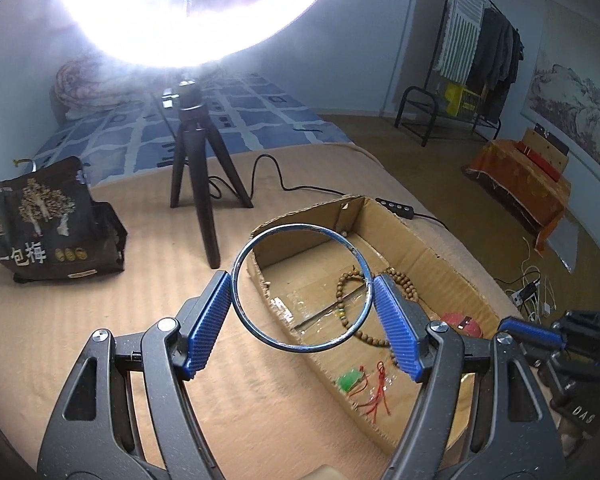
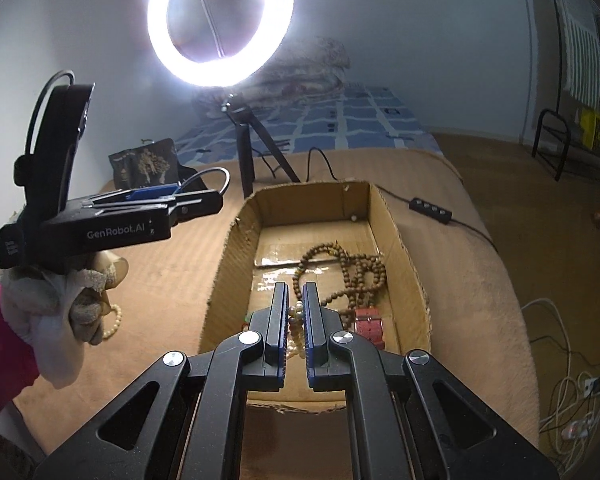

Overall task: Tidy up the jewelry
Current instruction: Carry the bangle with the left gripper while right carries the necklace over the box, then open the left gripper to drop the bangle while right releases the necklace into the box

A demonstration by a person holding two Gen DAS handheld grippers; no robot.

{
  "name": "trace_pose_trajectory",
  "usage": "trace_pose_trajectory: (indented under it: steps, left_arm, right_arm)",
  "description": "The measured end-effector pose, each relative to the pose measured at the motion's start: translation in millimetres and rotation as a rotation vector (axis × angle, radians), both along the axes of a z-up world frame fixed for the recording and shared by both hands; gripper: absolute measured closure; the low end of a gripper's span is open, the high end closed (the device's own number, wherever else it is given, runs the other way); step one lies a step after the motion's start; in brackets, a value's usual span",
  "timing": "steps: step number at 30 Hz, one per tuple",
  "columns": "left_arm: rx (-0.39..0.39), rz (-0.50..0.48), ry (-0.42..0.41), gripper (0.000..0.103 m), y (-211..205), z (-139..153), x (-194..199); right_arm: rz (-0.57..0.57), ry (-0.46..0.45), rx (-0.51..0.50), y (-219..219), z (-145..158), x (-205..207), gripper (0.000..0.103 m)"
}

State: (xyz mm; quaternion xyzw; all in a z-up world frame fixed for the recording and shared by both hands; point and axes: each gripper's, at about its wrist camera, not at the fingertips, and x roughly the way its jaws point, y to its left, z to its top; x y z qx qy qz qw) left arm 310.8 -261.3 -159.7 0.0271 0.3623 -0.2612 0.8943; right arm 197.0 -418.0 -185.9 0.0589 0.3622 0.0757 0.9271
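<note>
Left claw (image 1: 304, 312) grips bangle (image 1: 302, 288) above cardboard box (image 1: 440, 248), level.

"GenRobot.AI" on left gripper (image 2: 172, 196)

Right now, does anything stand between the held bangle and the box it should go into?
Nothing visible does. The left gripper holds the bangle over the open box's near edge.

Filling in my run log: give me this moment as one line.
left gripper: shut on blue metal bangle | right gripper: shut on pale bead bracelet | both over open cardboard box
</note>
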Motion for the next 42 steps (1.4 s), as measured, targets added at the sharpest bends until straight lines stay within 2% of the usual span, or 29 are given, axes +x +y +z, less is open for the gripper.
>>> trace_pose_trajectory:
  steps: [9, 17, 18, 19, 20, 21, 22, 25, 32, 42]
  left_arm:
    - [0.014, -0.009, 0.001, 0.029, -19, -1, 6]
    - [0.028, -0.026, -0.008, 0.028, -27, 3, 3]
    - [0.03, -0.026, -0.006, 0.028, -28, 3, 3]
    - [0.033, -0.025, -0.004, 0.027, -29, 3, 3]
    - [0.035, -0.026, -0.003, 0.027, -29, 2, 3]
    - [0.039, -0.026, -0.003, 0.027, -30, 2, 3]
    - [0.043, -0.028, -0.002, 0.026, -30, 2, 3]
    - [0.055, -0.032, -0.007, 0.022, -31, 2, 2]
    - [0.066, -0.021, -0.004, 0.014, -31, 1, 0]
    - [0.063, -0.003, 0.004, 0.013, -23, 5, -4]
  right_arm:
    - [-0.015, 0.042, -0.008, -5, -10, 5, 0.097]
    - [-0.022, 0.044, -0.036, -3, -8, 3, 0.097]
    - [-0.024, 0.043, -0.04, -3, -8, 3, 0.091]
    - [-0.026, 0.041, -0.046, -2, -7, 2, 0.079]
    - [-0.029, 0.036, -0.05, -1, -6, 1, 0.07]
    - [-0.032, 0.031, -0.053, -1, -6, 0, 0.054]
    - [-0.038, 0.024, -0.06, 0, -5, -1, 0.043]
    - [-0.047, 0.005, -0.078, 2, -2, -4, 0.025]
    - [-0.071, 0.009, -0.14, 10, -4, -2, 0.023]
    - [-0.085, 0.031, -0.191, 19, -3, -5, 0.023]
